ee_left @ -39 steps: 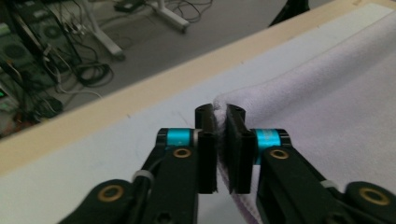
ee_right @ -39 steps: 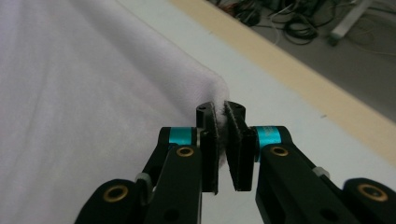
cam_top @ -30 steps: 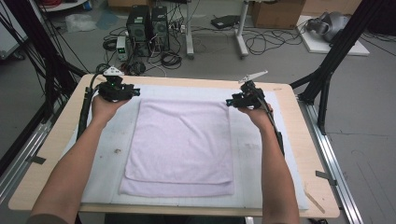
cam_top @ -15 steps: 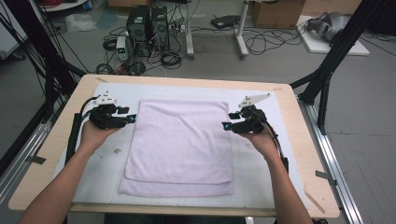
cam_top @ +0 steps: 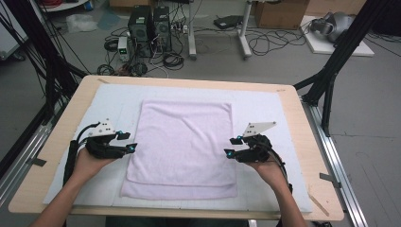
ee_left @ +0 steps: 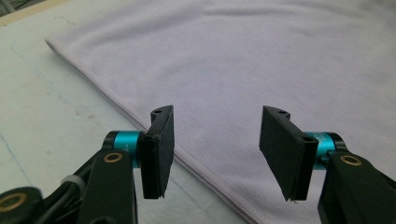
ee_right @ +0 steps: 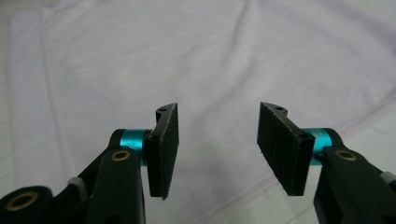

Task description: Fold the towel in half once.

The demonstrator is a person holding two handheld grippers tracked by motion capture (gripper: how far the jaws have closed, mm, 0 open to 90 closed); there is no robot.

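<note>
Where both claws gape, a flat, soft, hemmed lilac towel [cam_top: 183, 146].

From above we looked forward and down across the worktop [cam_top: 293, 123]. Each claw camera sat close behind its own jaws, facing low over the towel [ee_left: 261, 60]; all three views shared that towel beyond the claws.

Black tongs [ee_left: 215, 154] with teal collars, brass screws, grey plates, black cables.

Evenly and softly lit, no glare, faint shadows only; slightly soft high view, blurred cloth behind sharp jaws.
</note>
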